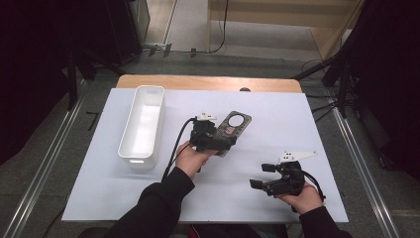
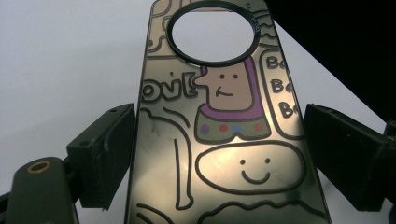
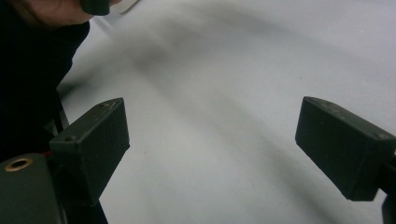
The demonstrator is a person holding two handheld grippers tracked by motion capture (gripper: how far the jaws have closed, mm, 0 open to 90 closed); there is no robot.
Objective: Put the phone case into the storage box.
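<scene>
A flat phone case [image 2: 224, 116] printed with cartoon figures and a black-ringed round hole lies between the jaws of my left gripper [image 2: 219, 154], and both pads meet its long edges. In the high view the case [image 1: 236, 123] sticks out up and to the right from the left gripper [image 1: 224, 140] near the middle of the white sheet. My right gripper [image 1: 260, 176] rests at the front right, pointing left, with its jaws apart. In the right gripper view the right gripper [image 3: 212, 140] has just bare white sheet between its pads.
A long white bin [image 1: 139, 159] stands on the left part of the white sheet [image 1: 282, 114]. The table's wooden far edge [image 1: 208, 82] lies beyond. A metal rail [image 1: 364, 168] runs along the right side, and dark stands flank both sides.
</scene>
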